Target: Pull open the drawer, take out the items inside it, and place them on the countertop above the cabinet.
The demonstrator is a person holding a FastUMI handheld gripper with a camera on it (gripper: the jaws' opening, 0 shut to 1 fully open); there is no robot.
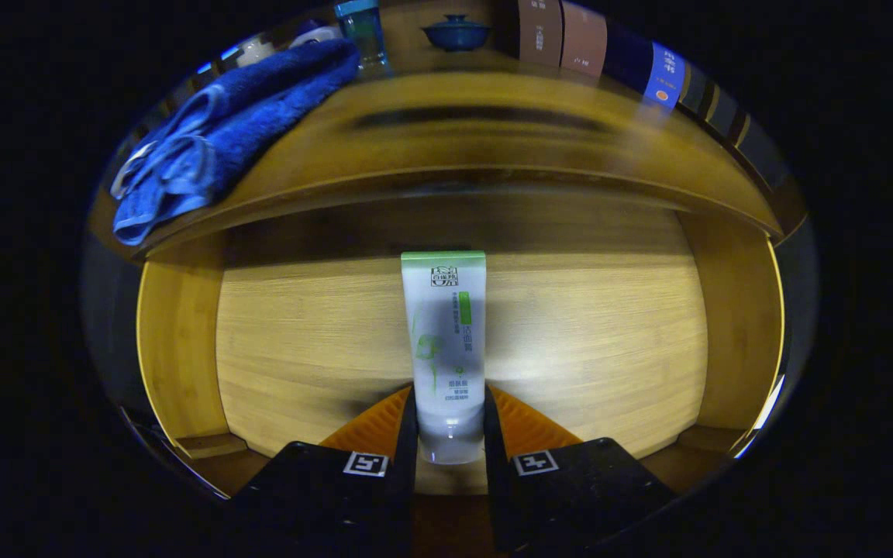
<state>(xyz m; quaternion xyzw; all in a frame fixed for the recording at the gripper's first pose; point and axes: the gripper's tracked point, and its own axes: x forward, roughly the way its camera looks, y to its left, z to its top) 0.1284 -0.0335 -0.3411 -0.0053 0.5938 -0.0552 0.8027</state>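
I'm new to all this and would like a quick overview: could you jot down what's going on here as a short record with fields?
gripper: gripper shut on the tube, a finger on each side of its lower end
held item: white tube with a green end, inside the open drawer
countertop: wooden countertop above the drawer
on countertop: blue towel, blue lidded bowl

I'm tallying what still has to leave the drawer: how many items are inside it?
1: a white tube lying on the open drawer floor, its lower end clamped between the gripper fingers. The near corners behind the fingers are hidden, so something small could be missed.
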